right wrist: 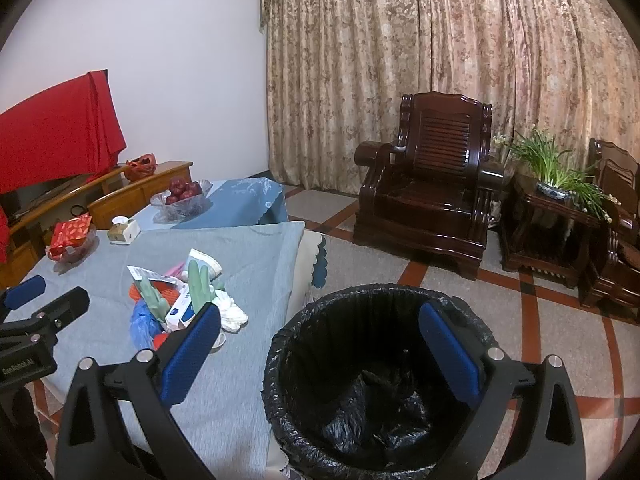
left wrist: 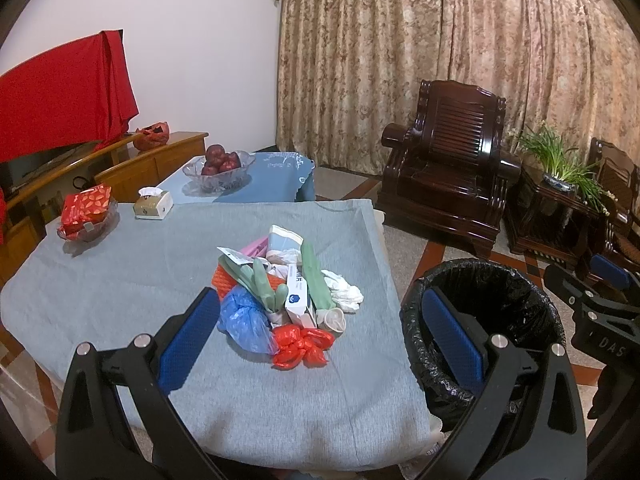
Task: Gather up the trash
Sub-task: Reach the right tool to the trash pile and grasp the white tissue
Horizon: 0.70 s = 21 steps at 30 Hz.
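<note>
My left hand-held gripper (left wrist: pixel 316 334), wide and empty, frames the trash pile (left wrist: pixel 286 292) at frame centre; bin (left wrist: pixel 492 312) apparently lower right.

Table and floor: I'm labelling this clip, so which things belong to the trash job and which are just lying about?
For the job: trash pile, bin, left gripper, right gripper.
Lying about: tissue box, fruit bowl, red packet dish, armchair, potted plant.
</note>
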Each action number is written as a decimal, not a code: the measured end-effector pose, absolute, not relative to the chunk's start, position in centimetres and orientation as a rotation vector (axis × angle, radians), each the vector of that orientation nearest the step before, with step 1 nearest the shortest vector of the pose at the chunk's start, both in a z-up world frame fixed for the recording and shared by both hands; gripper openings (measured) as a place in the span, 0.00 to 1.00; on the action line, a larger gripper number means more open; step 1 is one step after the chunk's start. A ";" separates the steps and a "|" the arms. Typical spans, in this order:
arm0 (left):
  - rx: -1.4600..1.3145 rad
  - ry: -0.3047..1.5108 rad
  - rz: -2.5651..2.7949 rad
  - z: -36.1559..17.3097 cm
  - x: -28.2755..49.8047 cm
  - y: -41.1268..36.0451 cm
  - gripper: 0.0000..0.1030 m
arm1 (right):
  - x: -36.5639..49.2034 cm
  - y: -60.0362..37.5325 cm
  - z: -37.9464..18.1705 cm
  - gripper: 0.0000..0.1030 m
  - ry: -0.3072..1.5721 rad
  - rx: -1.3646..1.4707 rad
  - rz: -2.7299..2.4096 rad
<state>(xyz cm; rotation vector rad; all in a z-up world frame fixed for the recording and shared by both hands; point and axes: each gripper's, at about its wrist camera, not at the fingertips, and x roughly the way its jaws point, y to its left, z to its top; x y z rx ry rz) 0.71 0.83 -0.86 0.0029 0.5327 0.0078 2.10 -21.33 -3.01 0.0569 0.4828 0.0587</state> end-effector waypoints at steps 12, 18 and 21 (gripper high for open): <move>0.002 0.522 0.041 -2.9 0.8 2.2 0.95 | 3.0 -19.8 -3.6 0.94 0.489 0.049 0.091; -0.027 0.510 0.093 -4.6 1.8 5.6 0.95 | 5.5 -17.7 -4.4 0.94 0.498 0.030 0.148; -0.021 0.509 0.137 -5.6 2.5 7.1 0.95 | 7.1 -16.4 -5.2 0.94 0.496 0.018 0.181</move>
